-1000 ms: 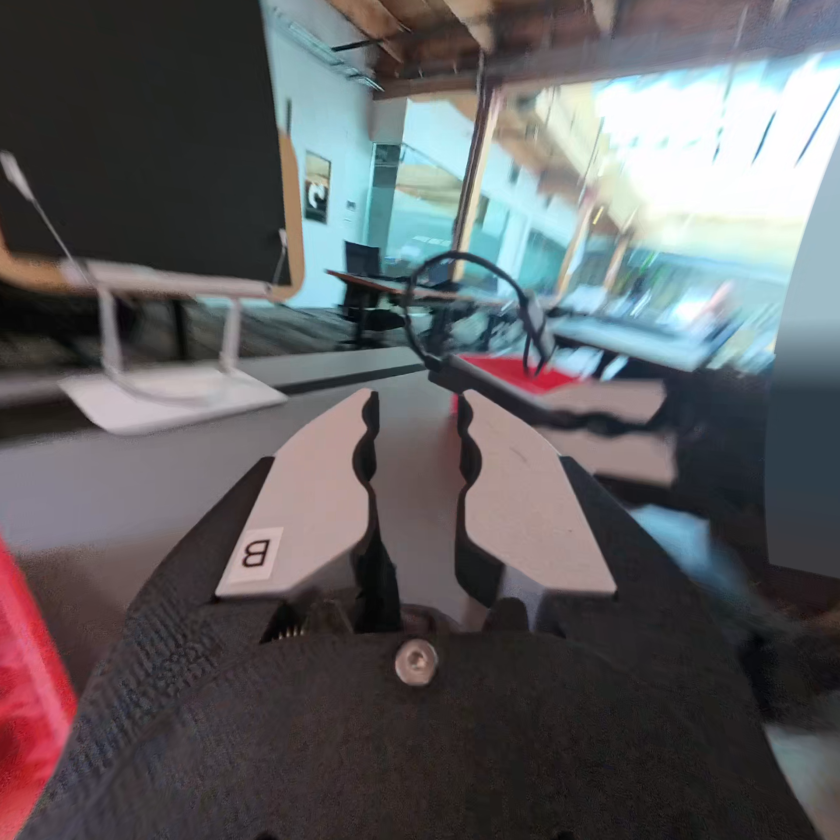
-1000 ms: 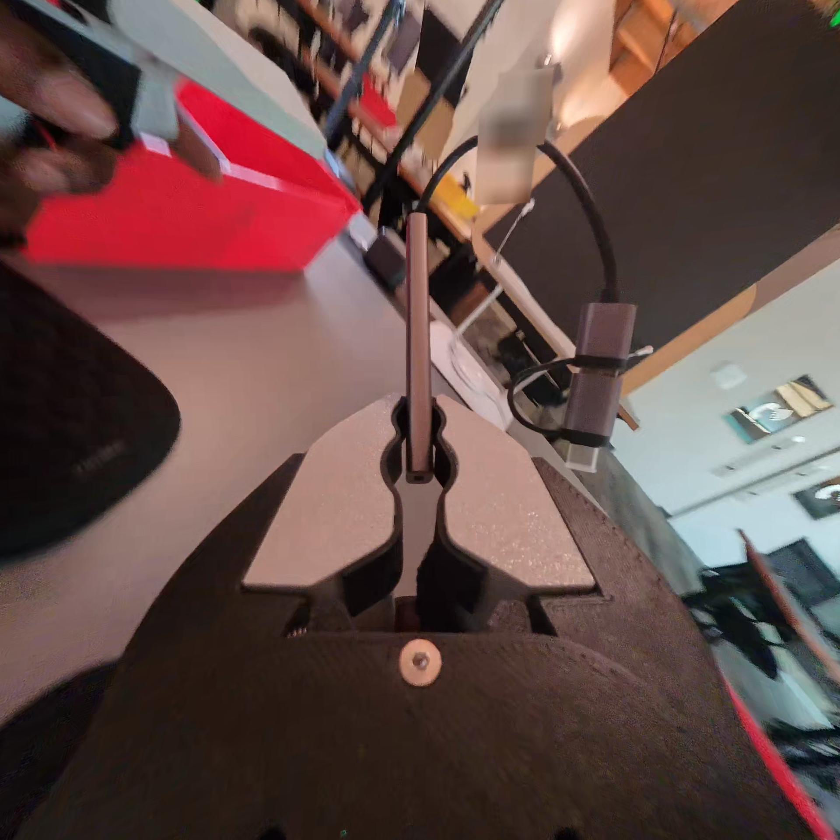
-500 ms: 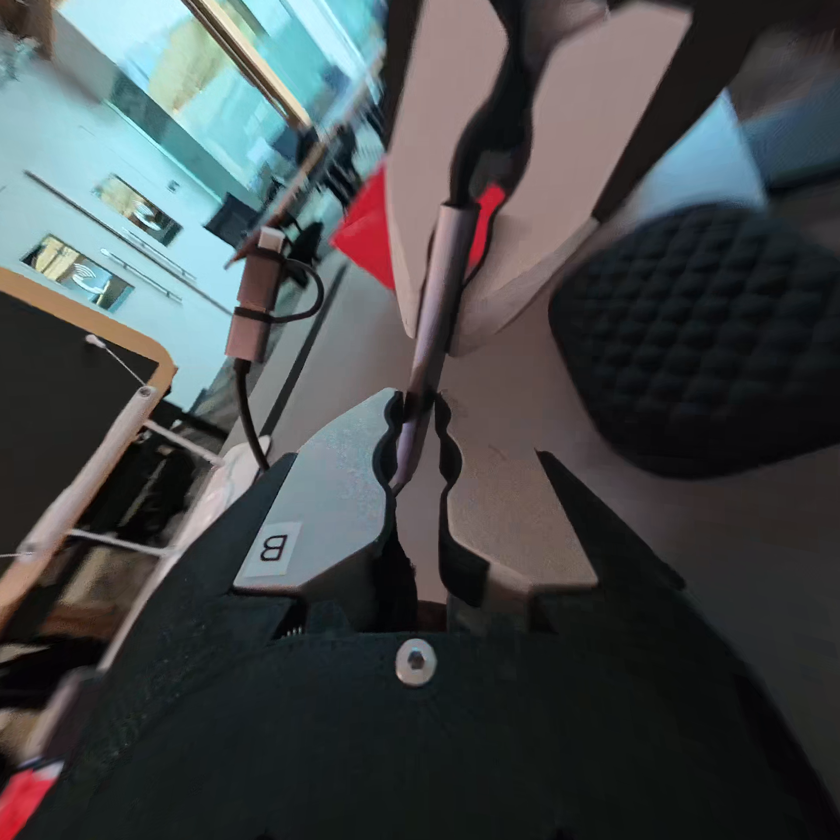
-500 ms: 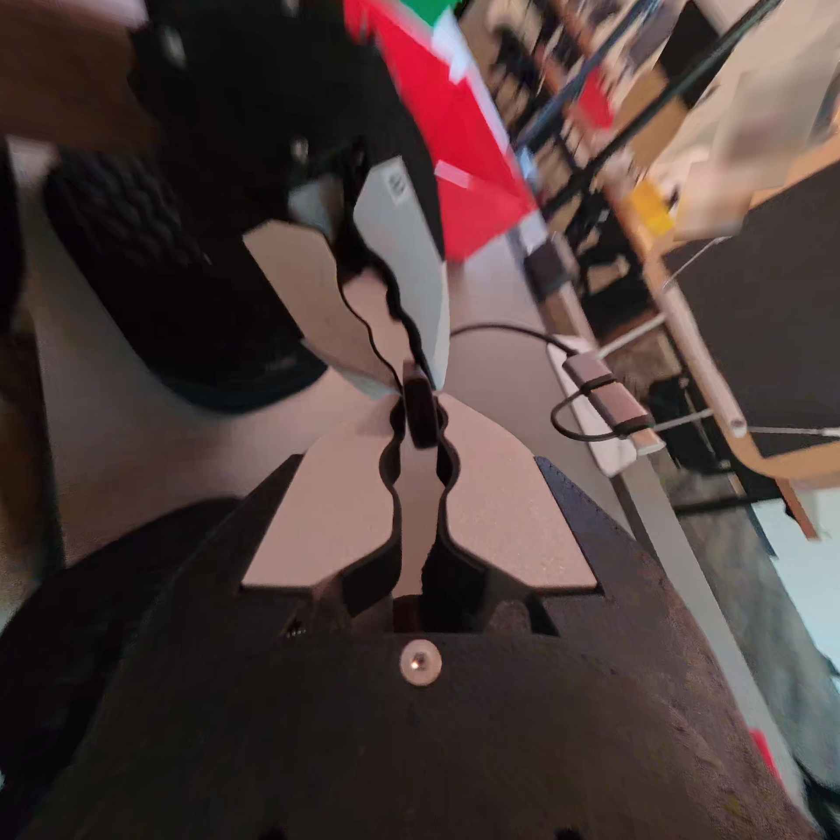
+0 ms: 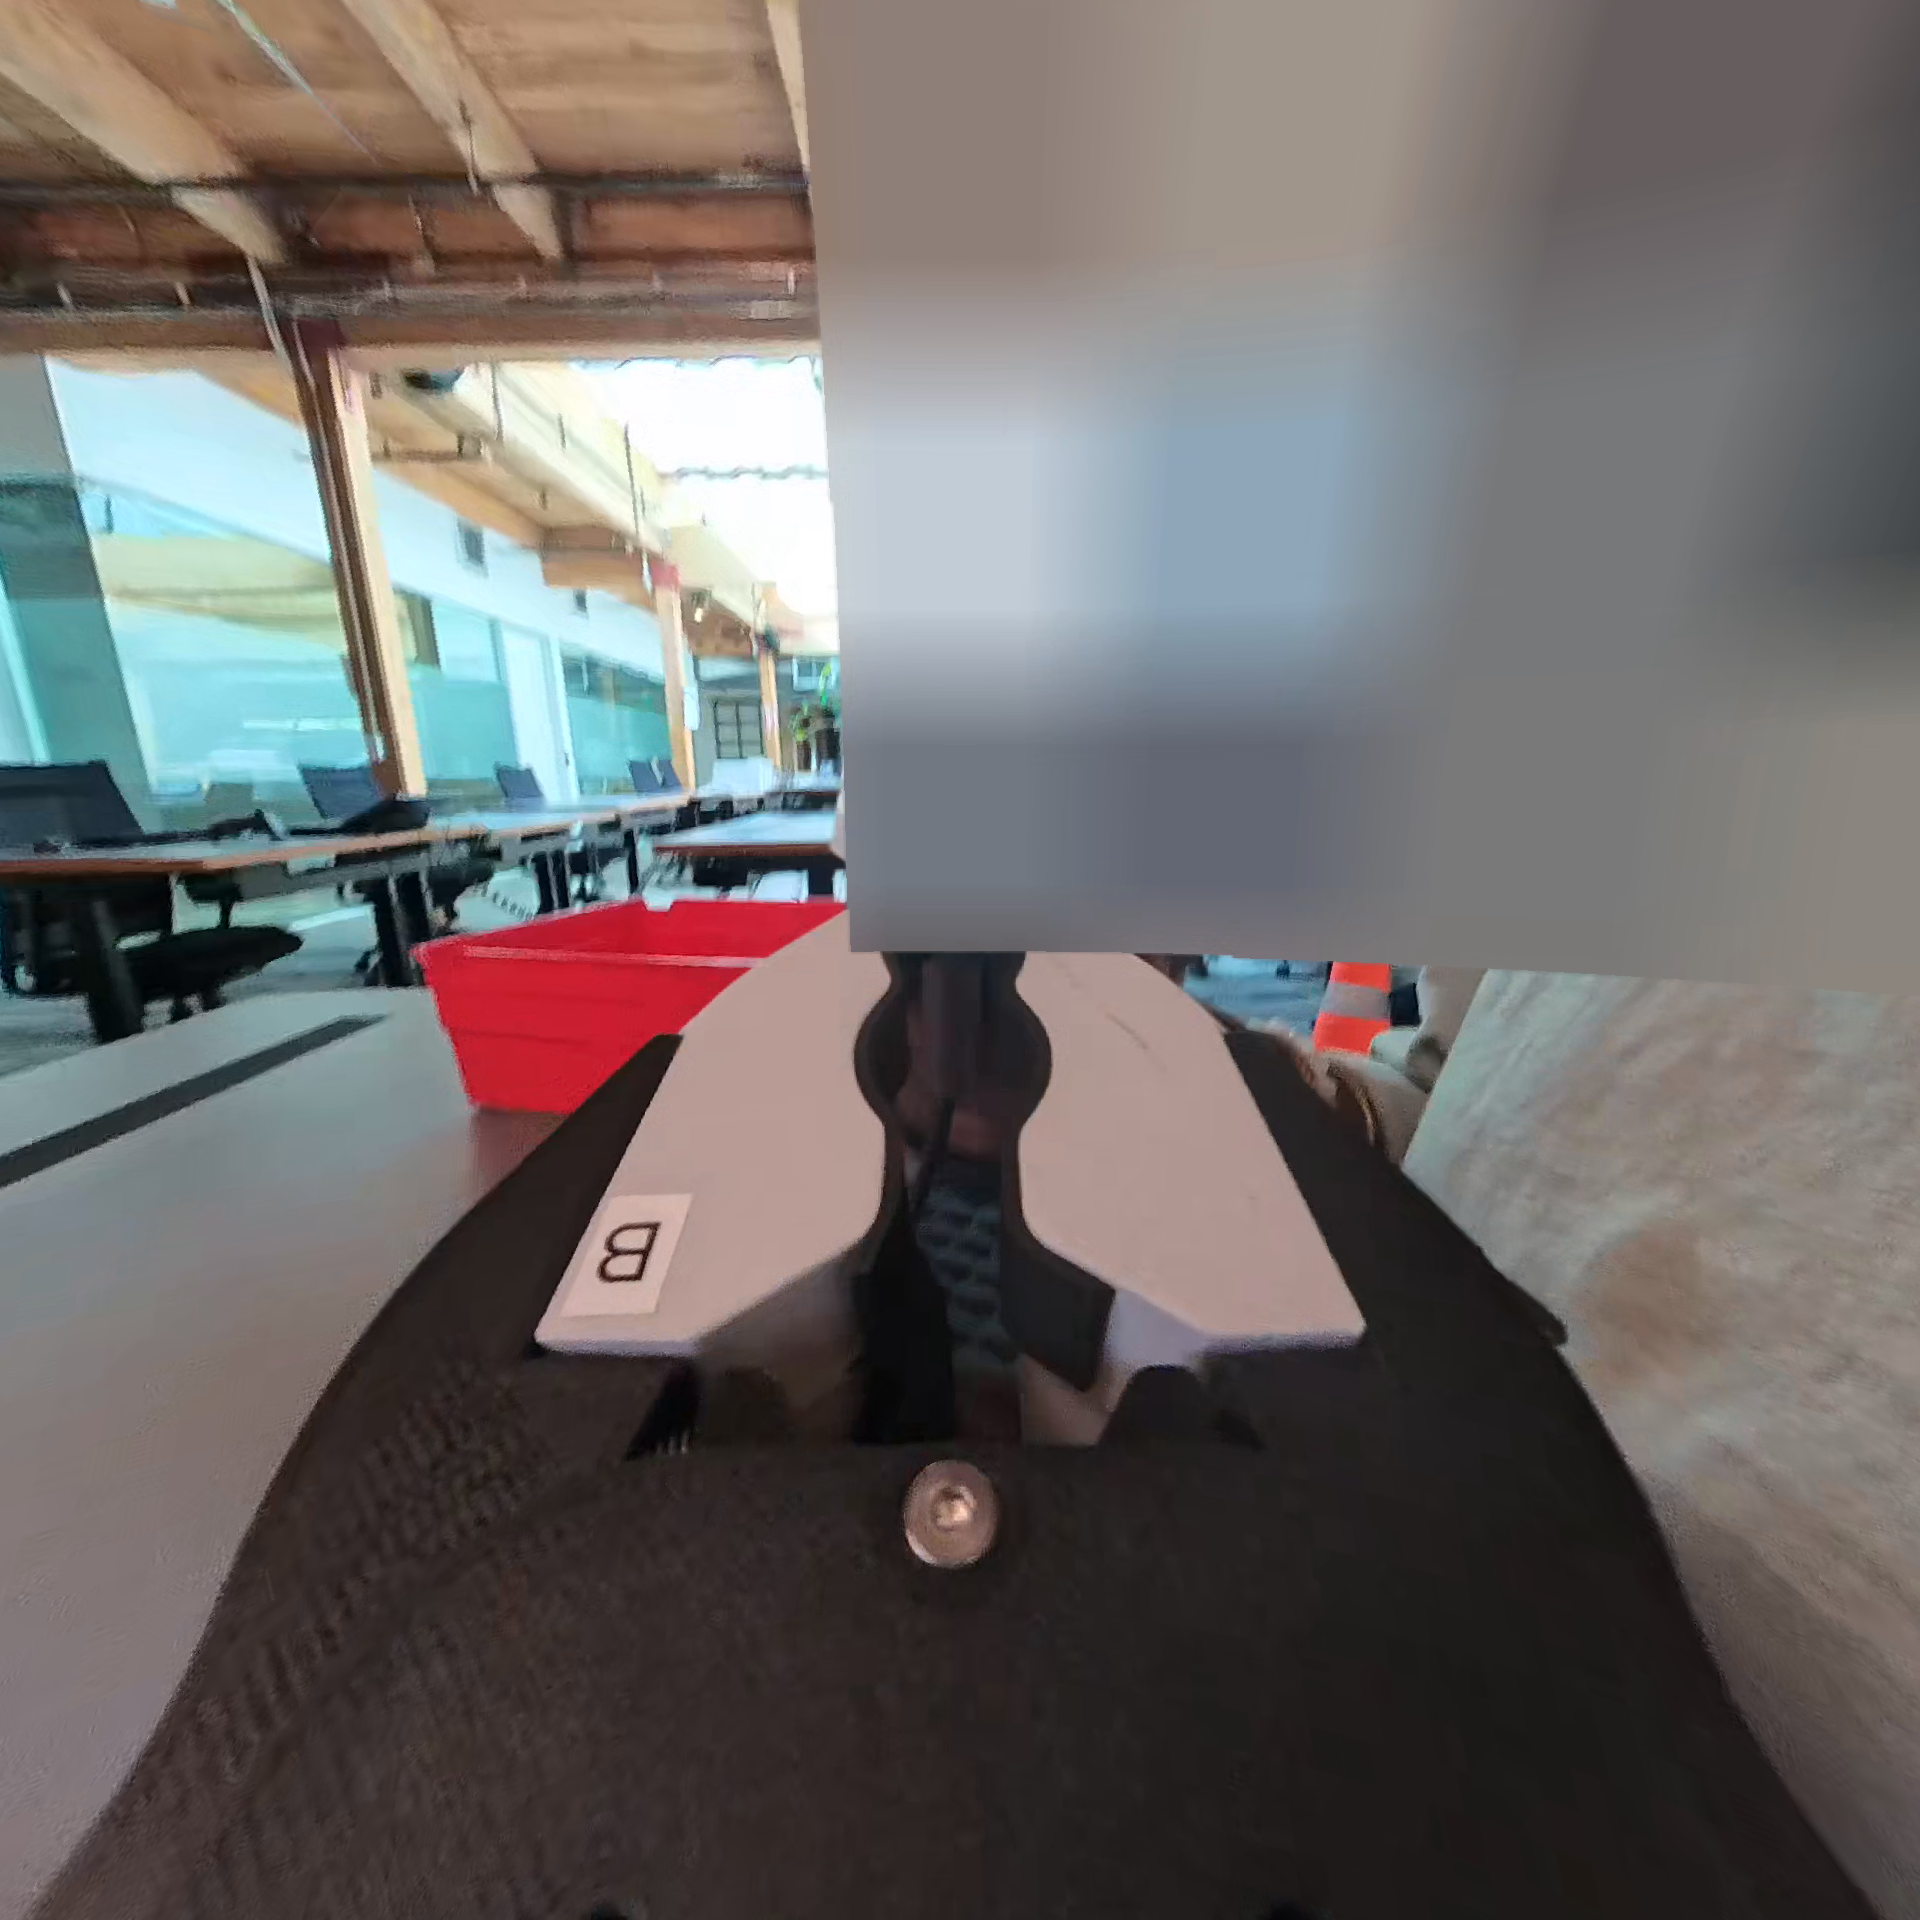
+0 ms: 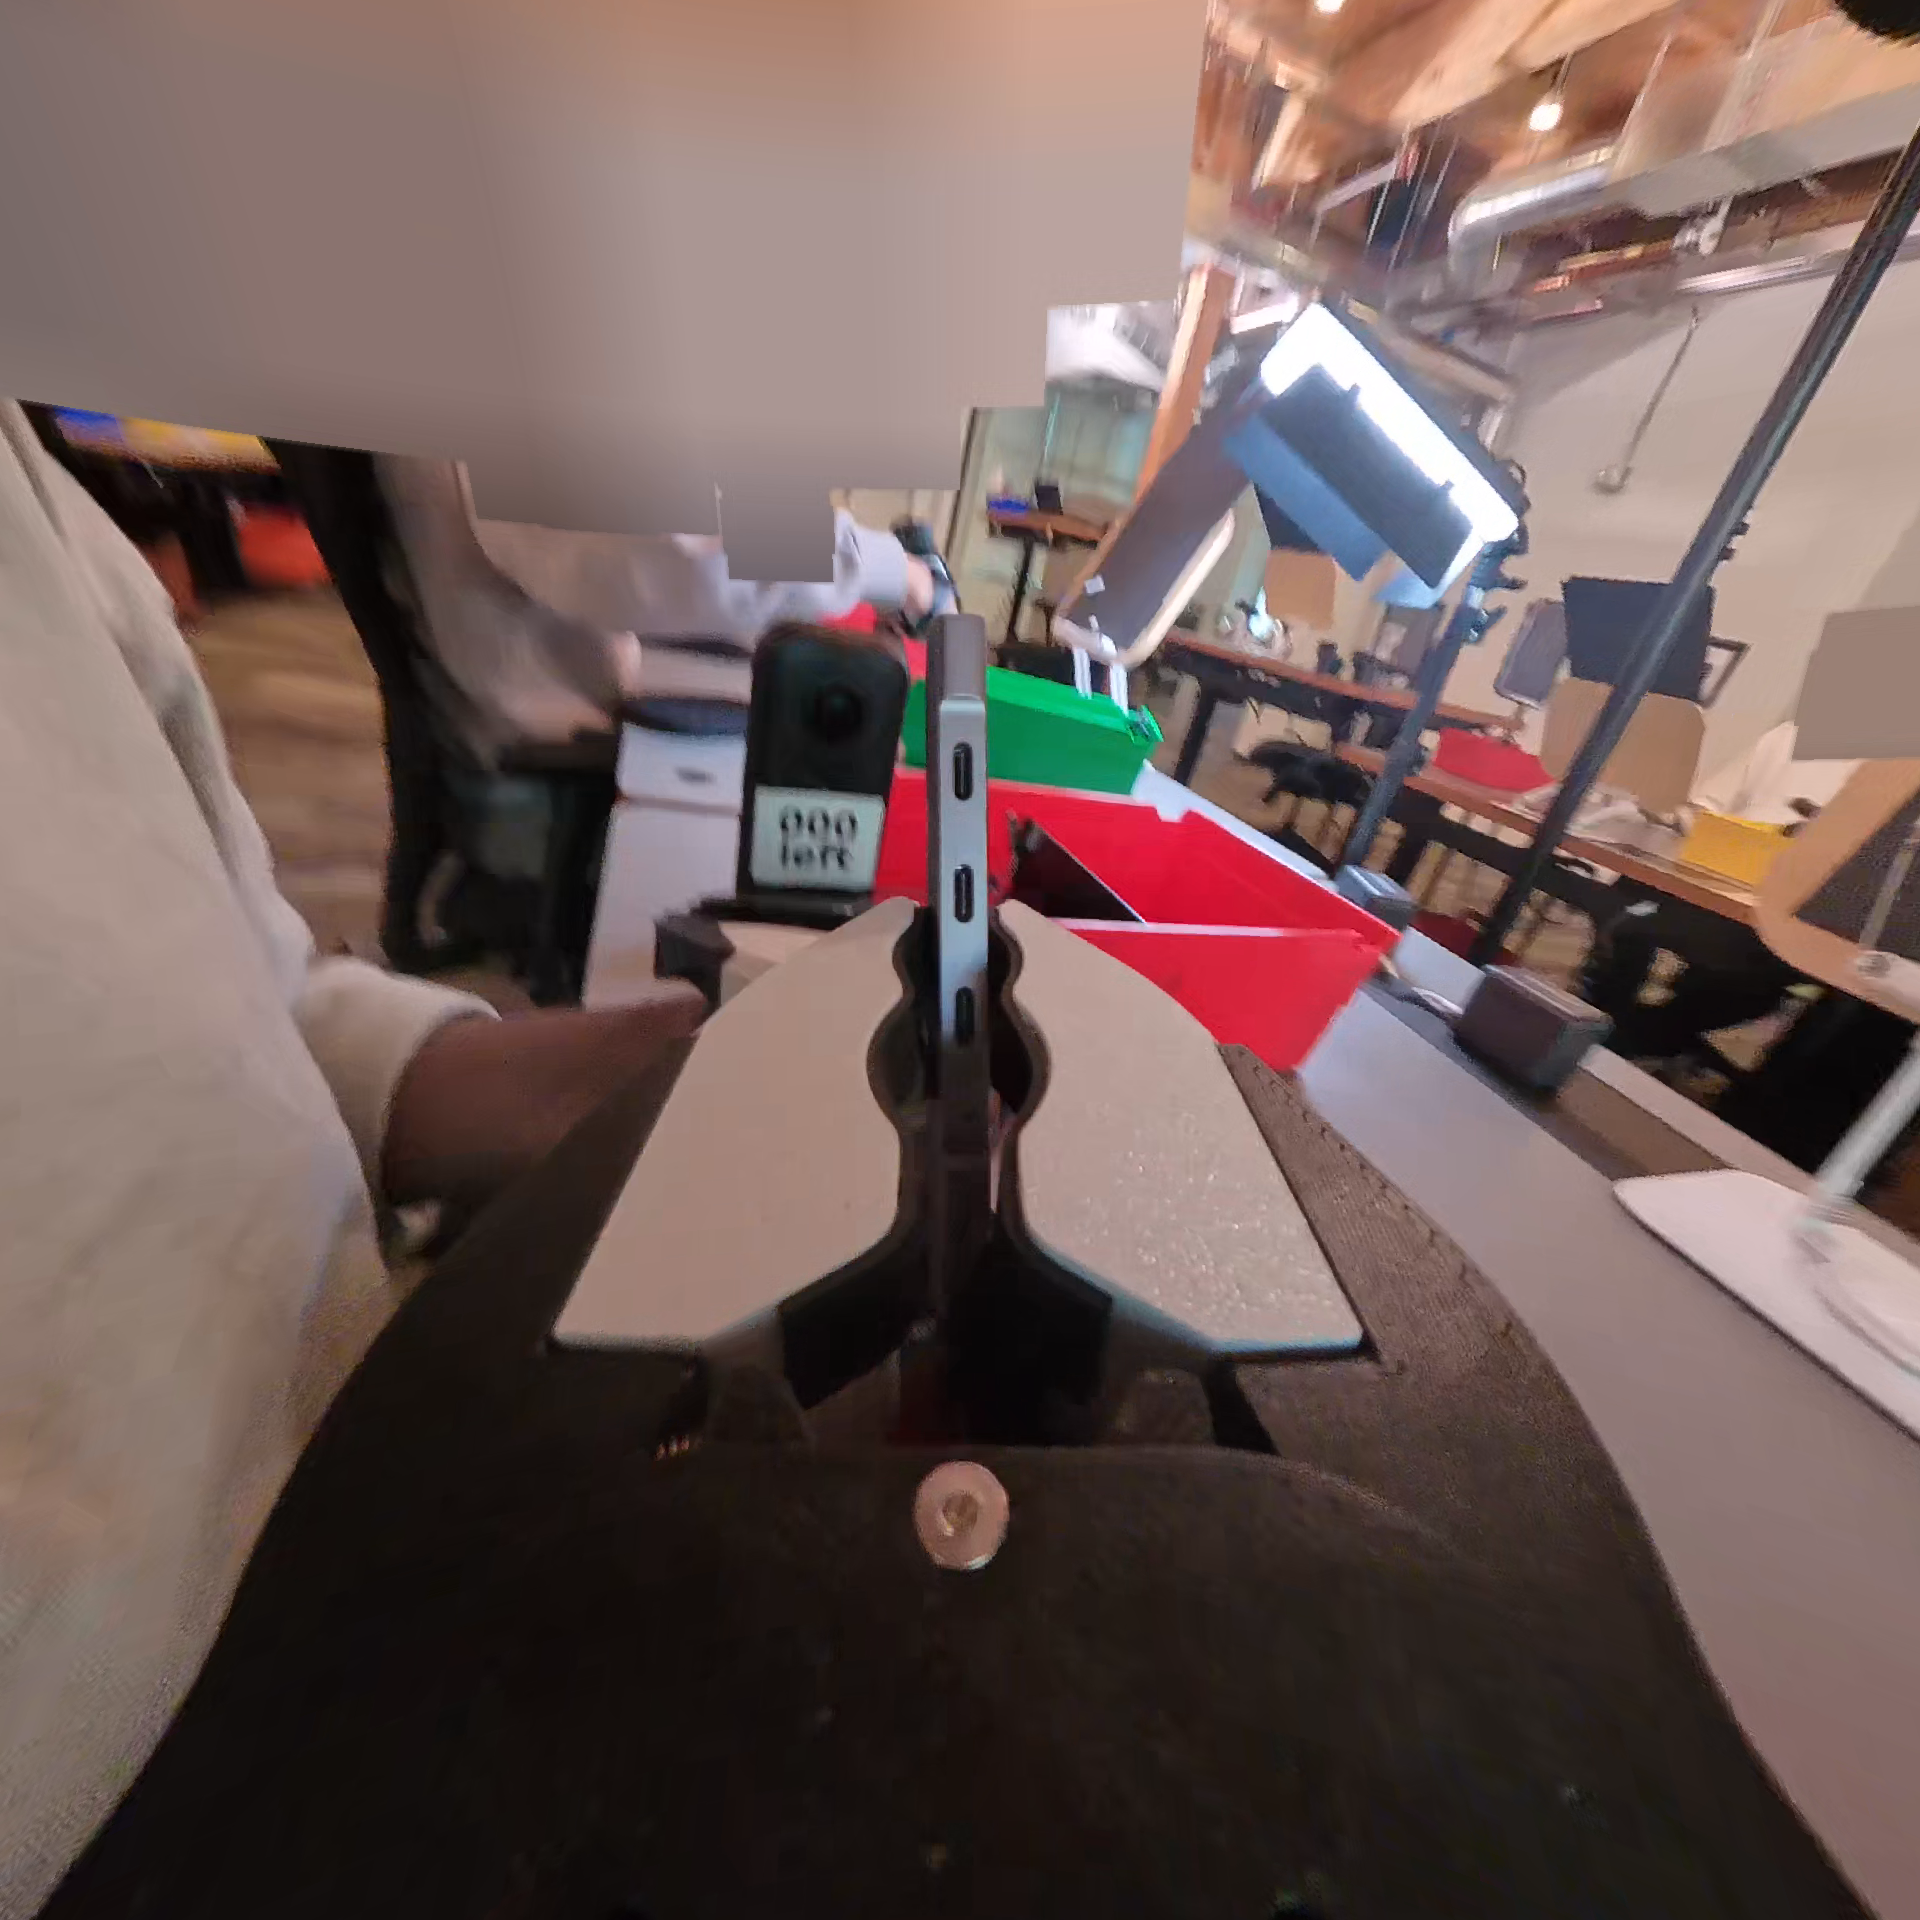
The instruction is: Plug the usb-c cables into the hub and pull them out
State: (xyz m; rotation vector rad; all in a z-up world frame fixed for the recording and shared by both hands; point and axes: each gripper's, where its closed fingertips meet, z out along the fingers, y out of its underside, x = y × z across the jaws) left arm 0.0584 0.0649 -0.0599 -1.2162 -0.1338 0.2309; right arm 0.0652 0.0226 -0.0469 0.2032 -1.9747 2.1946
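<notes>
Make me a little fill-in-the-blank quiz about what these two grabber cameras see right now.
1. The right gripper is shut on a slim grey ____.
2. The narrow edge of the hub that faces the camera shows ____ small oval ports.
3. Behind the left gripper, the bin on the table is coloured ____.
4. In the right wrist view, the bin behind the red ones is ____.

Missing words: hub; three; red; green

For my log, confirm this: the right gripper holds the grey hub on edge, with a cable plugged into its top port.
Not quite. The right gripper does hold the grey hub on edge between its fingers, but the right wrist view shows the three visible ports along its edge empty, with no cable plugged into the top one.
</notes>
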